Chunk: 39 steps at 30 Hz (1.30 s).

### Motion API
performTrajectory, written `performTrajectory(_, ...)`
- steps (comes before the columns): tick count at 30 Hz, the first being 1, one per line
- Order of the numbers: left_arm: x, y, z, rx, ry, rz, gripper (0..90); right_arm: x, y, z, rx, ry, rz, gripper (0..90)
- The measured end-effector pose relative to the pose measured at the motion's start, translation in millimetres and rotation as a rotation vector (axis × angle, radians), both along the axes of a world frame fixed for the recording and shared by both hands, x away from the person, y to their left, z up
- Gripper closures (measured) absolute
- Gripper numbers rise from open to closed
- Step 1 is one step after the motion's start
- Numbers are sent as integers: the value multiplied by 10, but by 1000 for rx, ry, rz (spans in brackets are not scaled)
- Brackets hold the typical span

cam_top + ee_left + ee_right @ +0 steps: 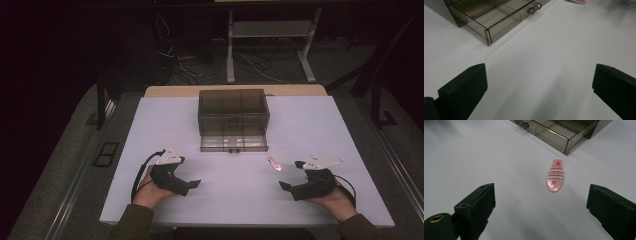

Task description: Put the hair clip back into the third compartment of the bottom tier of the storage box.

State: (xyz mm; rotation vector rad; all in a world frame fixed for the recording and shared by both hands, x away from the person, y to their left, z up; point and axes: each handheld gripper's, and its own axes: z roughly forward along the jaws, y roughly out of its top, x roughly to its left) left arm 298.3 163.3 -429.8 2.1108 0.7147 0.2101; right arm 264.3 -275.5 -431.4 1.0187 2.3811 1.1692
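Both claws rest low on the white table (150,130), near my edge; left claw (196,184) spread wide, nothing between its jaws; right claw (284,186) spread just as wide, also empty.

Pink clip (555,175) lies flat on the table, ahead of the right claw and a little right of centre between its jaws in the right gripper view; striped, two small crosses on it; not touched by anything. In the high view it sits near the box's front right corner, apart from it.

Smoky clear box (233,111) stands mid-table; its bottom drawer (234,142) is pulled out toward me, knob (534,8) at the front; compartments I can see look empty.

Step in hand, as I judge it: pick up the clip with the right claw, likely for the drawer. To do it well: swing slightly so the clip centres between the jaws; come down low, since it is thin and flat; close across the narrow width, not the length; expect it to slide on the smooth top, so close slowly.

In the way: nothing between claw and clip; drawer front wall must be cleared on the carry; left claw stands well apart, free to steady the box if it shifts.
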Motion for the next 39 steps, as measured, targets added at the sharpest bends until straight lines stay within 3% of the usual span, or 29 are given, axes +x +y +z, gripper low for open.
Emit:
performTrajectory(3, -7, -2, 1, 9, -12, 7, 0, 6, -2, 5, 5, 9, 3, 75)
performTrajectory(12, -1, 18, 2, -7, 3, 34, 0, 62, 4, 46, 12, 18, 16, 75)
performTrajectory(39, -32, 45, -1, -16, -3, 36, 0, 203, 54, 85, 30, 67, 18, 75)
